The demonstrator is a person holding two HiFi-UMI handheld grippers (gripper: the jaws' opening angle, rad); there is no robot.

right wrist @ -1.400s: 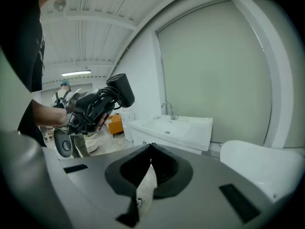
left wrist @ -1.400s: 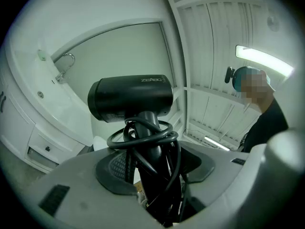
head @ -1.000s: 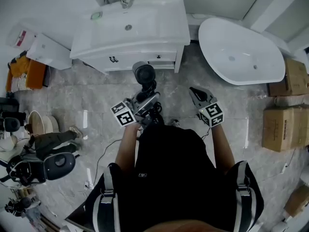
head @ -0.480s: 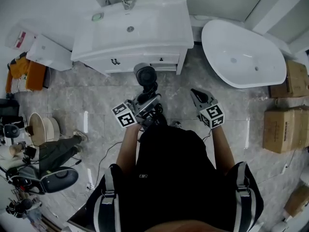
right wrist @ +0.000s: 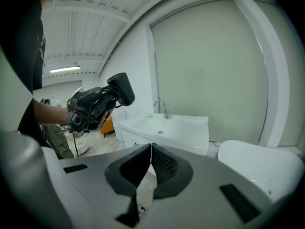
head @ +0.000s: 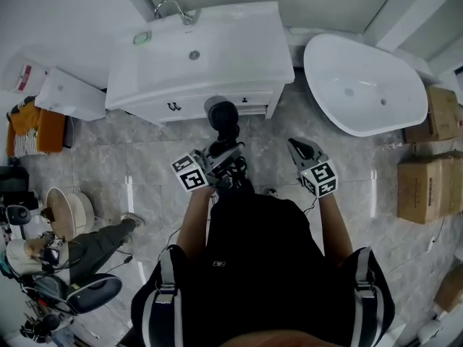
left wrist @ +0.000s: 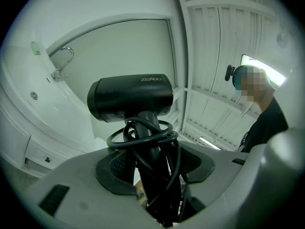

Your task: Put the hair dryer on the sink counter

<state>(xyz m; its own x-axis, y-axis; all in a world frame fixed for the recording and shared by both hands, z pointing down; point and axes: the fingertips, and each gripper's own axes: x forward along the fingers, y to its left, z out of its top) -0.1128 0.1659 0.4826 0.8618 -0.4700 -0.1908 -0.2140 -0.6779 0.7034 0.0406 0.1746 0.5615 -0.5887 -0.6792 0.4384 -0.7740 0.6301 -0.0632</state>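
A black hair dryer (head: 221,116) with its cord coiled round the handle is held upright in my left gripper (head: 221,154), which is shut on the handle. In the left gripper view the hair dryer (left wrist: 131,99) fills the middle, its barrel lying crosswise above the jaws. It hangs in the air just in front of the white sink counter (head: 253,35), at the cabinet's front edge. My right gripper (head: 298,149) is shut and holds nothing, to the right of the dryer. In the right gripper view the hair dryer (right wrist: 119,89) shows at the left, with the sink counter (right wrist: 190,125) beyond.
A faucet (head: 170,7) stands at the counter's back left, and a green object (head: 142,38) lies next to the basin. A white bathtub (head: 365,85) is at the right, with cardboard boxes (head: 427,186) past it. Another person's legs (head: 87,248) and clutter are at the left.
I have moved a little closer to the sink counter, with the hair dryer still in the left gripper. The person at the left has shifted position.
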